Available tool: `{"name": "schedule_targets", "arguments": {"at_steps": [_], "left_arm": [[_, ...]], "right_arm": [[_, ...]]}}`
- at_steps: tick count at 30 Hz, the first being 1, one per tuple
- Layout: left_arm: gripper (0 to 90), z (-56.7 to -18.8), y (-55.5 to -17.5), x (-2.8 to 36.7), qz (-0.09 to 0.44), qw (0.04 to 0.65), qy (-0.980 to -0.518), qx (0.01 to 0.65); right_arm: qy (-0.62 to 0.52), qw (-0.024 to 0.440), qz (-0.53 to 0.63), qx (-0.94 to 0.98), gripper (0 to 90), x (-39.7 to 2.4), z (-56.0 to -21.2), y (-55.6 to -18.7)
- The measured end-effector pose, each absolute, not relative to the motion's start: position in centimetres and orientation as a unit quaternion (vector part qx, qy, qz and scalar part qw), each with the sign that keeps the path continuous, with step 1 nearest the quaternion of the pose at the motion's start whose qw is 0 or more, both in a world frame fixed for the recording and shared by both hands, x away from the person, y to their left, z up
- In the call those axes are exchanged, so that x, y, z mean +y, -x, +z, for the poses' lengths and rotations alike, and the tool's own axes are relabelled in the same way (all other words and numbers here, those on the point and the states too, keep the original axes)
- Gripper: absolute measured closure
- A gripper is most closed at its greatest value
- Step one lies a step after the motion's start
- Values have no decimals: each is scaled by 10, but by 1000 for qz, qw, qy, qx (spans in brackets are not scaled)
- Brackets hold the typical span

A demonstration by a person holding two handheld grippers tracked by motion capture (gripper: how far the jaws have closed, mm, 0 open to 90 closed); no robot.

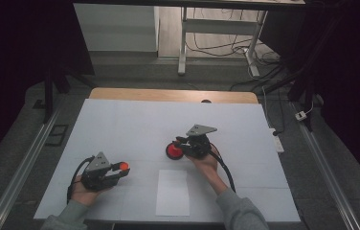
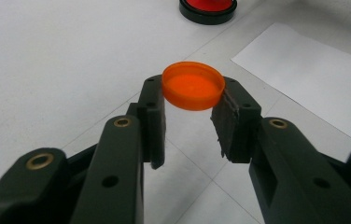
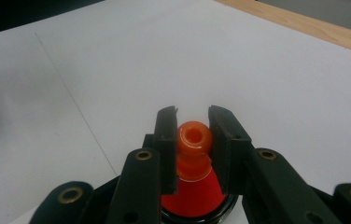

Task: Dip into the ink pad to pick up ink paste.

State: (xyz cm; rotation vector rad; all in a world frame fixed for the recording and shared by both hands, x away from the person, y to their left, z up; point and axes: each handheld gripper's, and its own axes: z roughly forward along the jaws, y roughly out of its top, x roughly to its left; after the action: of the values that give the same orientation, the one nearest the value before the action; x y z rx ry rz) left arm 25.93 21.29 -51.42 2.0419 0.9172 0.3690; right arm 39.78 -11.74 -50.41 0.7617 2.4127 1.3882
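A small round orange cap (image 2: 193, 85) sits pinched between the pads of my left gripper (image 2: 193, 89), held a little above the white table. In the high view that gripper (image 1: 119, 168) is at the front left with the cap (image 1: 123, 166) at its tips. My right gripper (image 3: 193, 116) is shut on the orange nozzle (image 3: 193, 136) of a red cone-shaped container (image 3: 193, 189) with a black base. This container (image 1: 173, 151) stands near the table's middle, the right gripper (image 1: 180, 143) reaching it from the right. The nozzle's mouth is uncovered.
A white paper sheet (image 1: 173, 192) lies flat at the front centre, between the two forearms. The white table cover (image 1: 135, 122) ends at a wooden strip (image 1: 168, 94) at the back. Beyond stand desk legs and loose cables on the floor.
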Motion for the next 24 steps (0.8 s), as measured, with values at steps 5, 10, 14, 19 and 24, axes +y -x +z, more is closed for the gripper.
{"name": "schedule_targets", "arguments": {"at_steps": [5, 10, 14, 19, 24], "left_arm": [[649, -514, -259, 213, 146, 422, -816, 366], [649, -514, -259, 213, 147, 423, -816, 366], [649, -514, -259, 213, 147, 423, -816, 366], [648, -514, -259, 213, 146, 424, -815, 366], [648, -514, -259, 213, 146, 423, -816, 366]], "right_arm": [[-264, 128, 474, 830, 726, -116, -506, -400], [-263, 131, 464, 836, 726, -113, -510, -401], [-262, 127, 457, 840, 726, -112, -512, -401], [-260, 127, 457, 841, 726, -111, -512, -401], [-260, 130, 438, 851, 727, -110, -516, -401]]}}
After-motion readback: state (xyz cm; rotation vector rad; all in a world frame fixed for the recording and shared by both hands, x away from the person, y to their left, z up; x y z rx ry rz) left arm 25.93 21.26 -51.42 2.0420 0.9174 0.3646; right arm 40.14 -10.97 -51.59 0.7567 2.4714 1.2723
